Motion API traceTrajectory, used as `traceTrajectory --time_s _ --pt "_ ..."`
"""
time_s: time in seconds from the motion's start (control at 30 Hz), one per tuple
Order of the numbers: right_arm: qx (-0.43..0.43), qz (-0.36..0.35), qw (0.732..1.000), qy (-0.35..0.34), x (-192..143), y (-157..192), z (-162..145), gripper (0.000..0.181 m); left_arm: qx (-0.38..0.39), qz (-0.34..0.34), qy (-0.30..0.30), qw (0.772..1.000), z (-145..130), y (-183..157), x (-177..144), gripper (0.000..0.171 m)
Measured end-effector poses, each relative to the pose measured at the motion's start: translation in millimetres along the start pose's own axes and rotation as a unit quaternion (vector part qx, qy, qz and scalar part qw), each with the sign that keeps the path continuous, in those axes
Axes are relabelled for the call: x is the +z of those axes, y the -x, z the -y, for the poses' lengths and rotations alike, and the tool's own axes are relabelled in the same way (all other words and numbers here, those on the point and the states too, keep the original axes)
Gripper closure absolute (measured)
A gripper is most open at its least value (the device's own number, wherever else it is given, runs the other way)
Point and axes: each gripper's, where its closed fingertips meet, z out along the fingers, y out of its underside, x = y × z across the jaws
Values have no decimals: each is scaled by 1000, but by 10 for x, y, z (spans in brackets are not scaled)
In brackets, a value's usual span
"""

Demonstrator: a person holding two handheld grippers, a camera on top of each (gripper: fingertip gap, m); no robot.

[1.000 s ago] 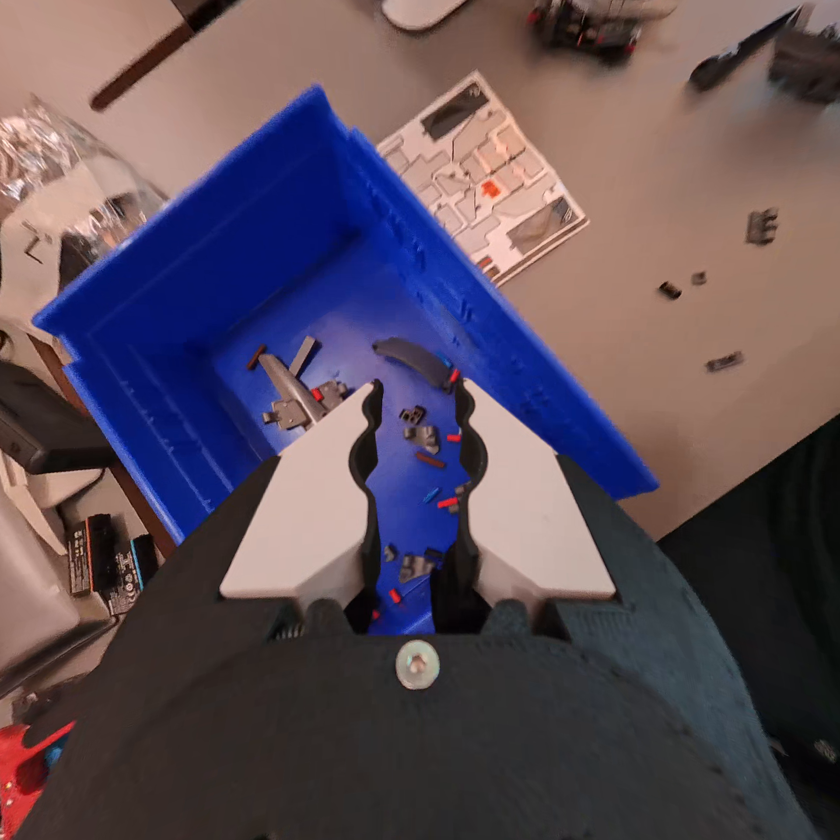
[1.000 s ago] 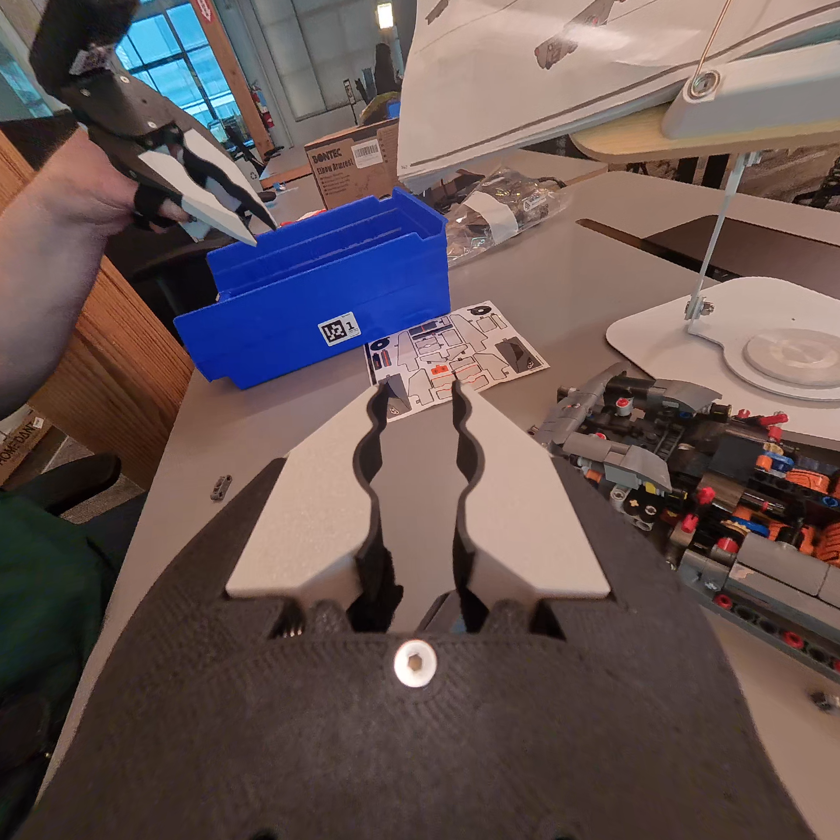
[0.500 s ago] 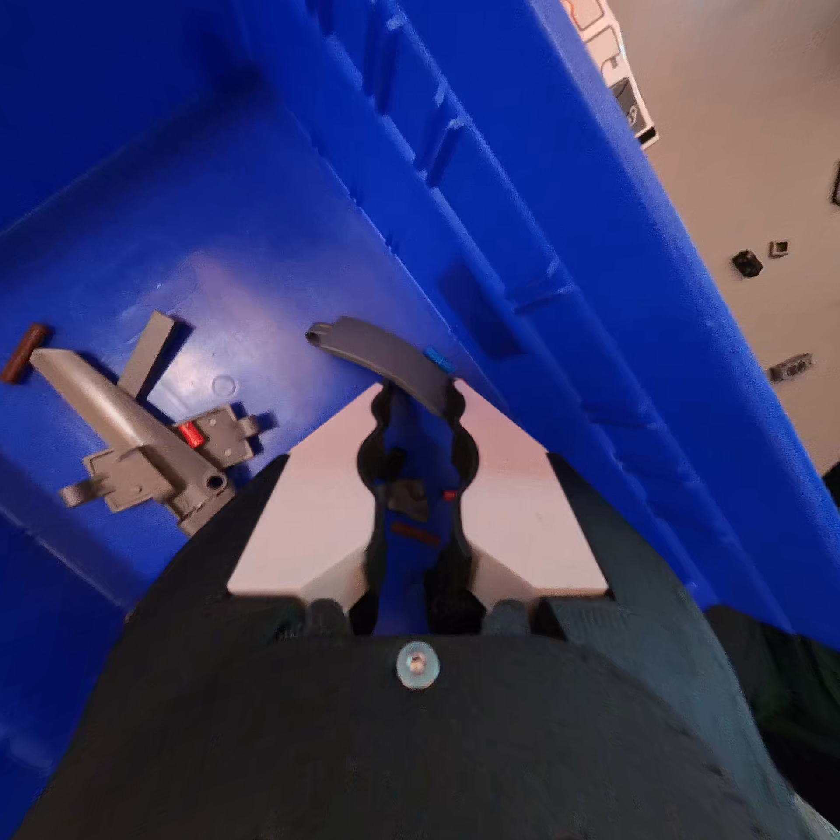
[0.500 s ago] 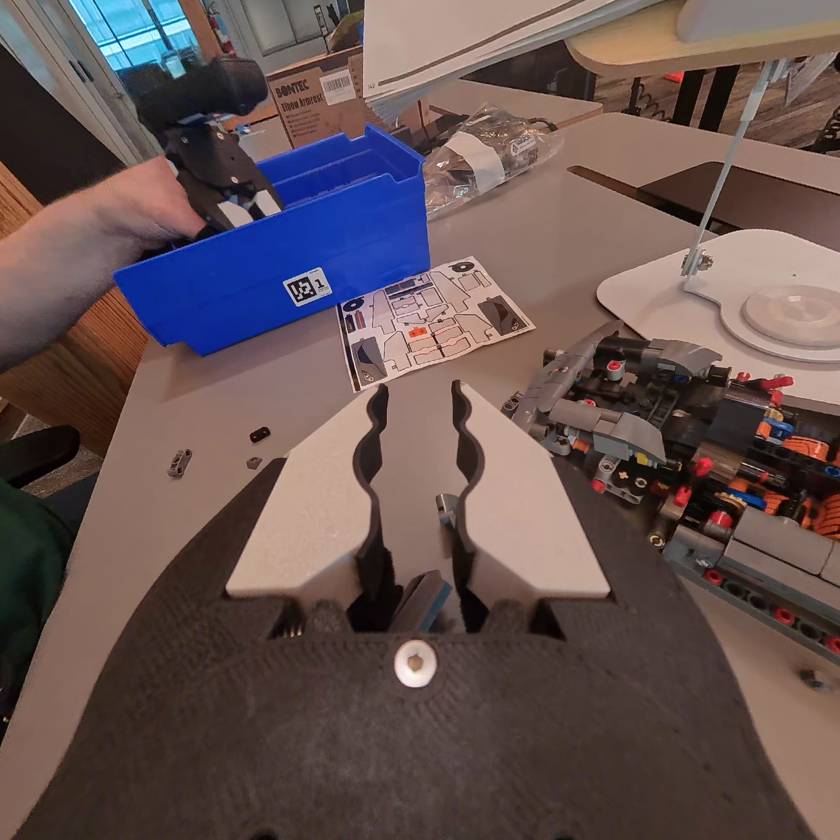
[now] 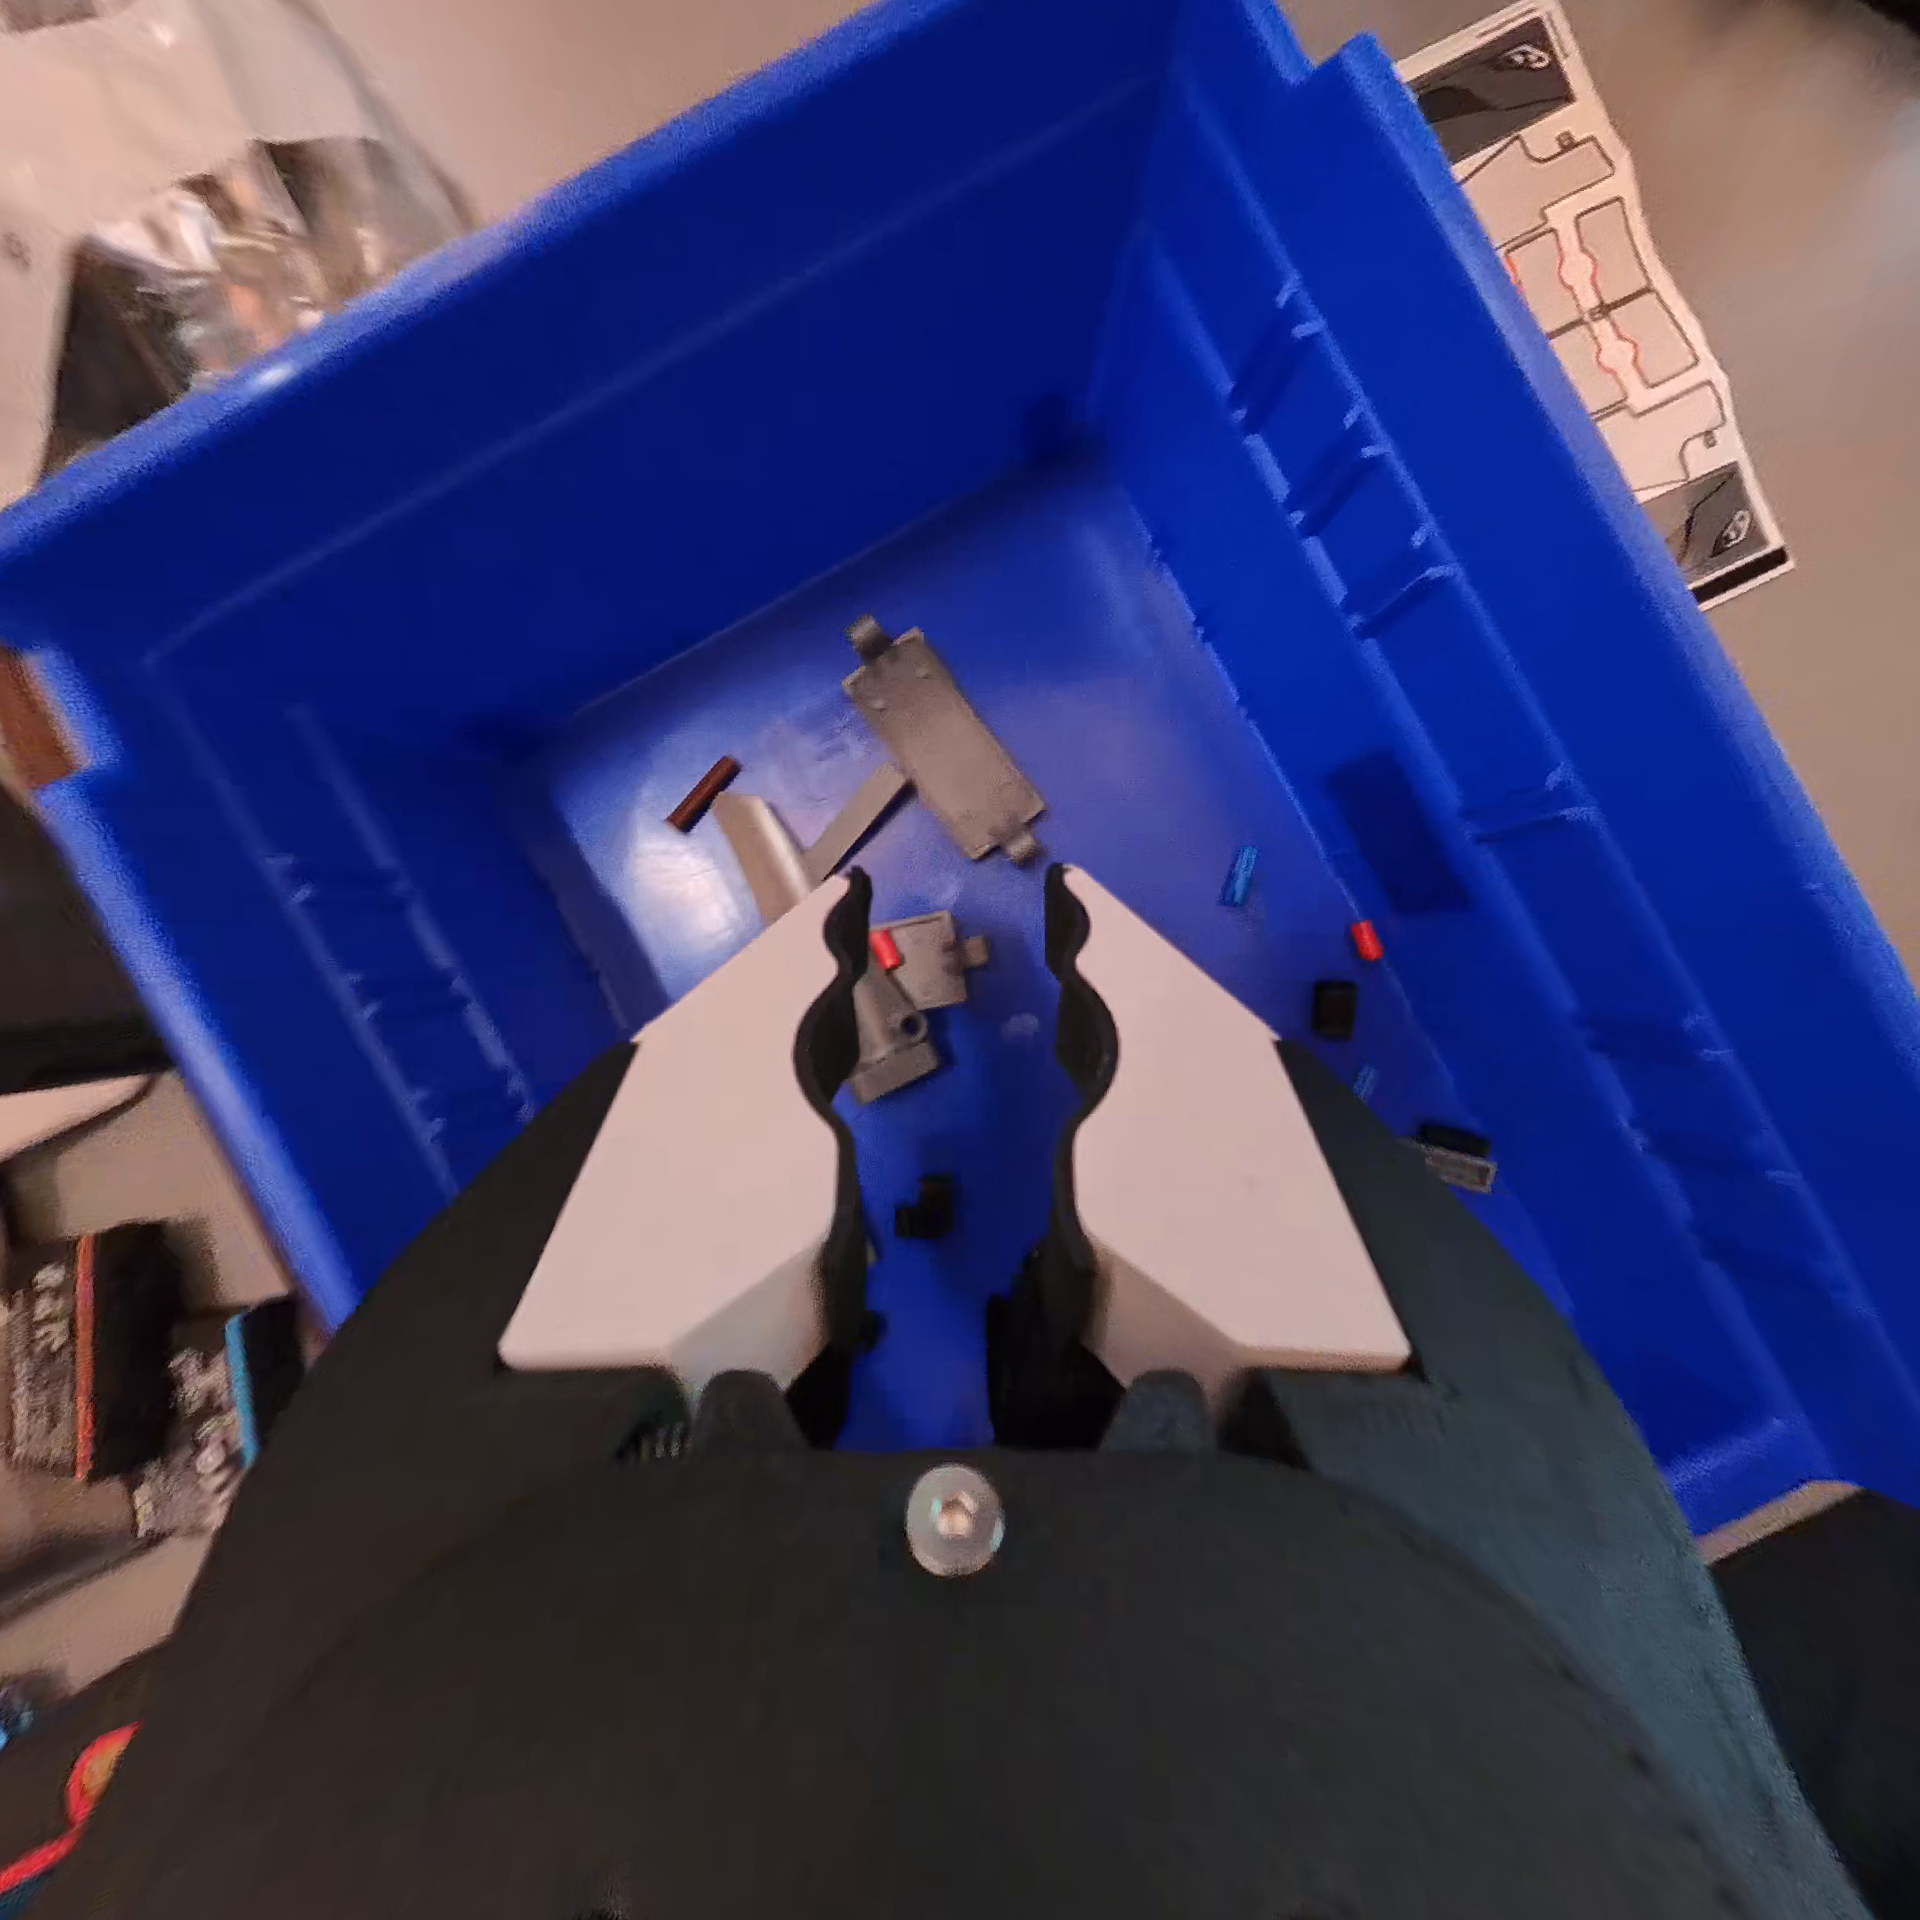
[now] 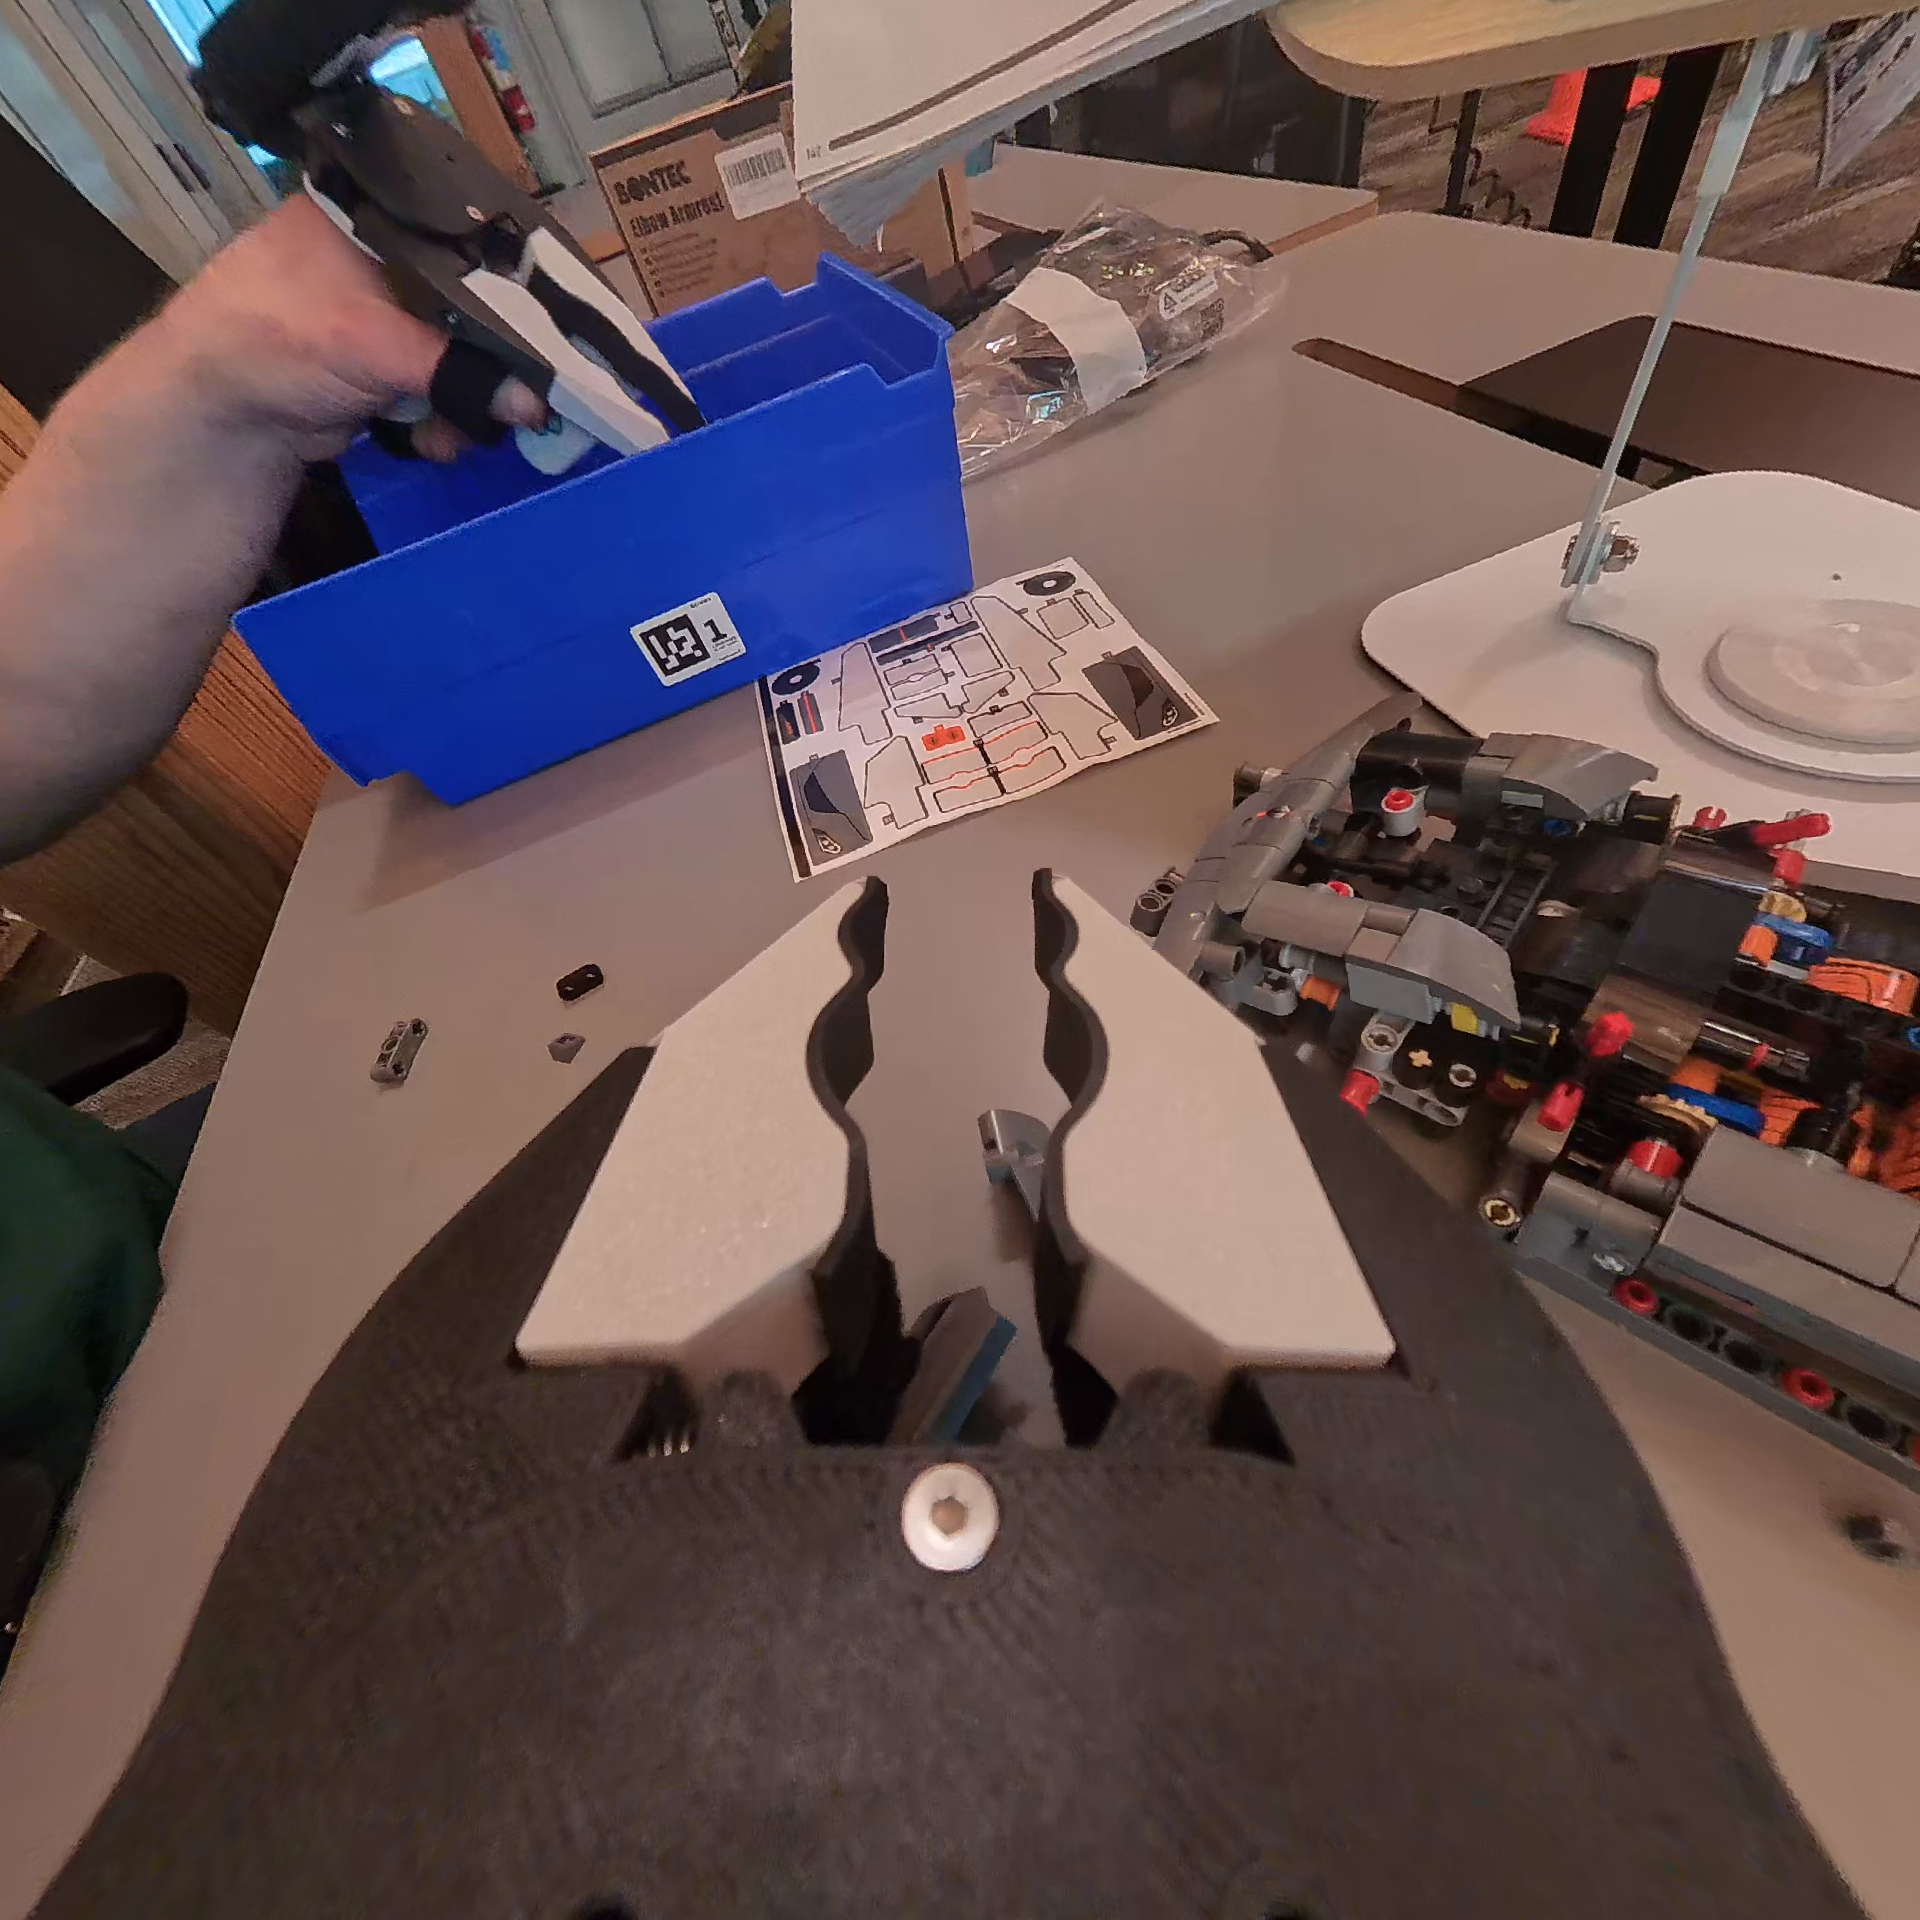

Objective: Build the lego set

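We've pulled left tongs [image 5: 951,883] up from blue bin [image 5: 623,436], parted, empty; right tongs [image 6: 958,883] parted, idle

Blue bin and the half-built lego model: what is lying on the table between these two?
A printed sticker sheet lies flat on the table between the blue bin and the lego model. The right wrist view shows this best.

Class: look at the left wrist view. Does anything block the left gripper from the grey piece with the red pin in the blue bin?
Nothing visible: the left gripper is open over it.
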Motion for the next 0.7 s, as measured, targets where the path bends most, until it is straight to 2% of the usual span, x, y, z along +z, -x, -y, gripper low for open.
traceTrajectory --time_s 0.1,0.17,0.3,0.43,0.47,0.5,0.57,0.67,0.7 --pt "0 0 1000 1 8 -7 -10 154 -1 47 33 998 -136 196 -148 139" --pt "-1 -3 1000 4 11 -16 -23 154 -3 47 63 997 -237 257 -167 134" --pt "-1 -1 1000 4 11 -6 -19 154 11 18 130 991 -414 175 36 120" --pt "-2 1 1000 3 5 12 -4 154 38 34 208 977 -641 125 261 123" --pt "-2 1 1000 2 2 15 1 154 30 15 192 981 -580 57 289 138" --pt "-1 3 1000 2 1 20 4 154 30 13 178 984 -525 35 306 142" --pt "-1 5 1000 1 1 28 9 154 47 25 183 982 -510 48 326 144" --pt "-2 7 1000 -1 -6 46 25 154 30 -63 88 994 -149 -202 322 145" --pt "-2 7 1000 -2 -10 50 33 154 30 -68 64 995 -44 -190 266 145"
